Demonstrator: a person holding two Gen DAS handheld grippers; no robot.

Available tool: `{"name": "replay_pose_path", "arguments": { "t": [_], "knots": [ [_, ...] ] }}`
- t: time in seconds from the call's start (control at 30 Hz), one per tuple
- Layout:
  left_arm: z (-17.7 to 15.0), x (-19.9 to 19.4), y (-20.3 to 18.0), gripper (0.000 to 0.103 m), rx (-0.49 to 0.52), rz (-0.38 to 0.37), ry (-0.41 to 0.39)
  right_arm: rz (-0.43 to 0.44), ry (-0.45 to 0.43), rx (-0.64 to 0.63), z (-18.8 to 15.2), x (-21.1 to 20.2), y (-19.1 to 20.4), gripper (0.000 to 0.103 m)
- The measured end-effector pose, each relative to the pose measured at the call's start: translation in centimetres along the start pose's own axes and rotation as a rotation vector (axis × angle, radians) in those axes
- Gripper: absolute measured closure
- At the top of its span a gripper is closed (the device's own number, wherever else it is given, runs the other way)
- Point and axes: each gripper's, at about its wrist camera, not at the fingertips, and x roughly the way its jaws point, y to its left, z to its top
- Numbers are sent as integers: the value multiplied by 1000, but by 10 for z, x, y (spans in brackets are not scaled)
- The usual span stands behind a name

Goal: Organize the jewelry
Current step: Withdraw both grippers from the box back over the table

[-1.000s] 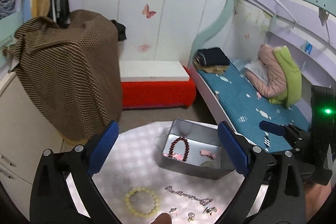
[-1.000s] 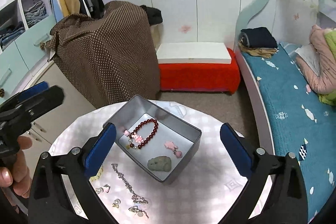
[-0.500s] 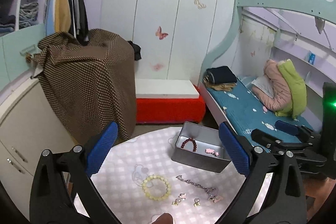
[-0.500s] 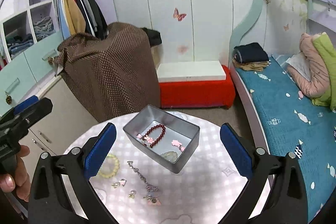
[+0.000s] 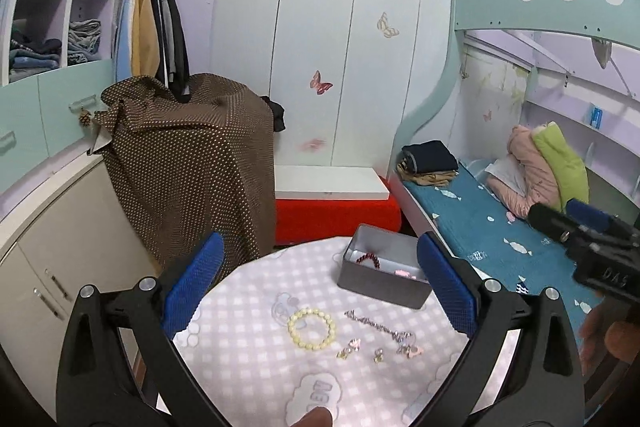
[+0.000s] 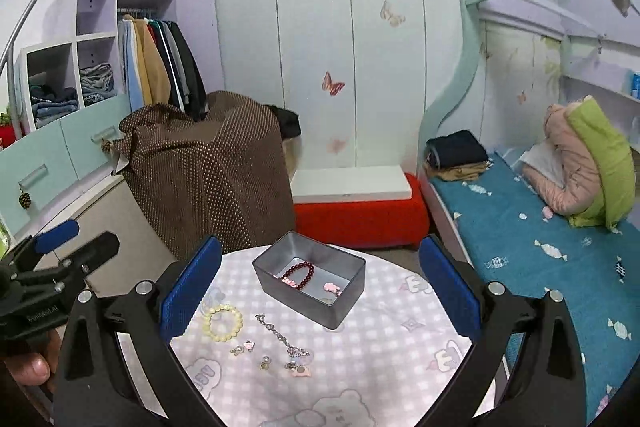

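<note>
A grey metal tin [image 6: 344, 307] [image 5: 376, 287] stands on the round checked table [image 6: 380, 367] [image 5: 248, 339]. Inside it lie a dark red bead bracelet [image 6: 299, 274] [image 5: 368, 259] and small pink charms [image 6: 332, 287]. On the cloth in front lie a pale yellow bead bracelet [image 6: 223, 322] [image 5: 311, 328], a silver chain [image 6: 280, 335] [image 5: 376, 325] and several small earrings [image 6: 264, 361] [image 5: 378, 351]. My left gripper [image 5: 320, 283] hangs open above the table, holding nothing. My right gripper [image 6: 320, 283] is open too, raised over the tin and empty.
A brown dotted cloth [image 5: 188, 163] drapes a cabinet at the left. A red bench with a white top [image 6: 356, 211] stands behind the table. A bed with a teal cover [image 6: 532, 251] runs along the right. Wardrobe shelves with clothes [image 6: 152, 63] fill the far left.
Both grippers have risen and pulled back from the table, so the tin and the jewelry look smaller and farther. Both stay open and empty. Nothing on the table has moved.
</note>
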Motion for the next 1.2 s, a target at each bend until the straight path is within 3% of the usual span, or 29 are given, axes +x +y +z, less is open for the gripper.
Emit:
{"name": "replay_pose_path", "arguments": {
  "t": [0.57,1.0,1.2],
  "knots": [
    [-50,-24,15,6,-11,58,33,-41,-18,11,-35,-37,-3,8],
    [-89,25,26,6,-1,69,164,-31,100,19,-63,-10,-3,8],
    [-101,73,33,6,-10,103,243,-25,155,13,-72,8,-3,8]
  ]
}}
